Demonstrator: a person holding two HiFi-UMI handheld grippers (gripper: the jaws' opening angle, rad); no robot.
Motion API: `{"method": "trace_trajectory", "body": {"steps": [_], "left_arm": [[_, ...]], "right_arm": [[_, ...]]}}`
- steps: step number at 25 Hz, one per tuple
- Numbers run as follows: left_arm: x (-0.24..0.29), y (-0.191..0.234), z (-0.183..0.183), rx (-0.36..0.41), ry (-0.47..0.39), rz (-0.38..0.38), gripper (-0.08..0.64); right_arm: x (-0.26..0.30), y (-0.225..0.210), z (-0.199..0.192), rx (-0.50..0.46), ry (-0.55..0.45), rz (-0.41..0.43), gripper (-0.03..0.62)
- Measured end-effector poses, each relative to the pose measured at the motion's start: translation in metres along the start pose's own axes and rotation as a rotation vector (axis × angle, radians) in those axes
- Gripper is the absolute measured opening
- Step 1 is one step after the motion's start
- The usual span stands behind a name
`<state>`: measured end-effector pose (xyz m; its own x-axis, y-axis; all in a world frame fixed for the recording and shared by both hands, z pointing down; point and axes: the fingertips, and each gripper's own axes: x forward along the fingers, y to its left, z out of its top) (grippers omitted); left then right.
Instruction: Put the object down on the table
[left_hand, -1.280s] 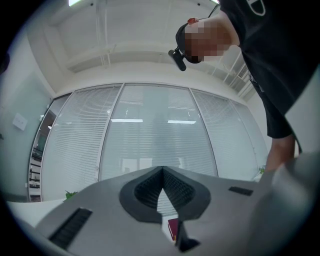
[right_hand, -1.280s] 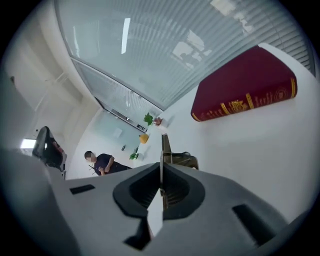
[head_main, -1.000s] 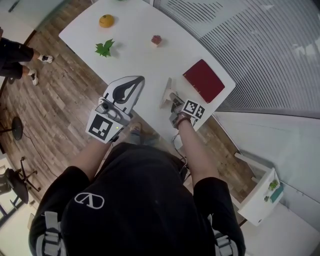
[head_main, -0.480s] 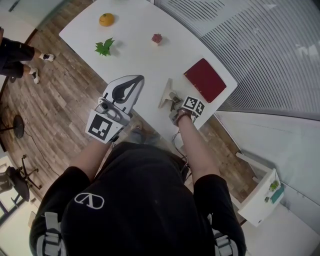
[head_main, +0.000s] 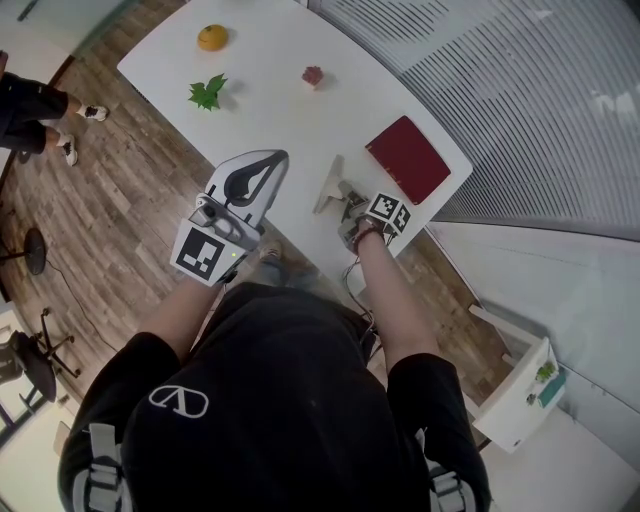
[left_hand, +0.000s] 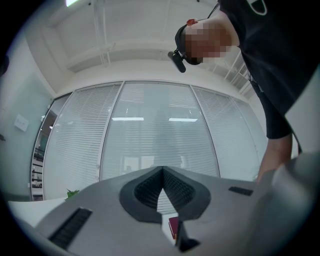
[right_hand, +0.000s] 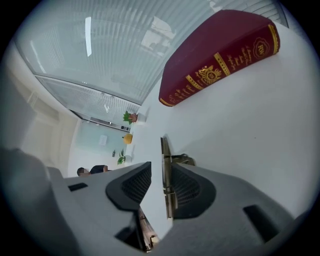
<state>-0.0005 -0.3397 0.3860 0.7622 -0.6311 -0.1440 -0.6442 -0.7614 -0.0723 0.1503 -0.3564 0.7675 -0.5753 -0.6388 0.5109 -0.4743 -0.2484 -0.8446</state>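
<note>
The red book (right_hand: 216, 54) bears gold spine lettering, too blurred to read.

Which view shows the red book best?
The right gripper view: the red book is large and close, with its gold-stamped spine facing the camera. The head view shows its whole cover, small. The left gripper view shows only a distant red sliver.

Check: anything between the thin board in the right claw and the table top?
Nothing visible. The thin board stands on edge, seemingly already on the white table. The right claw has just been opening; the board is between its jaws with a gap on one side. The red book lies apart.
</note>
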Motion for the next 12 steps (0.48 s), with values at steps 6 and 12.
{"method": "trace_trajectory", "body": {"steps": [6,12], "left_arm": [[-0.002,-0.001,-0.001,0.001,0.0,0.002,0.005],[0.001,-0.006,-0.002,-0.001,0.001,-0.007,0.005]], "right_arm": [[-0.017,-0.003,0.007,-0.019,-0.027,-0.004,0.124],[-0.046,0.041,0.033,-0.192,-0.119,0.025,0.08]]}}
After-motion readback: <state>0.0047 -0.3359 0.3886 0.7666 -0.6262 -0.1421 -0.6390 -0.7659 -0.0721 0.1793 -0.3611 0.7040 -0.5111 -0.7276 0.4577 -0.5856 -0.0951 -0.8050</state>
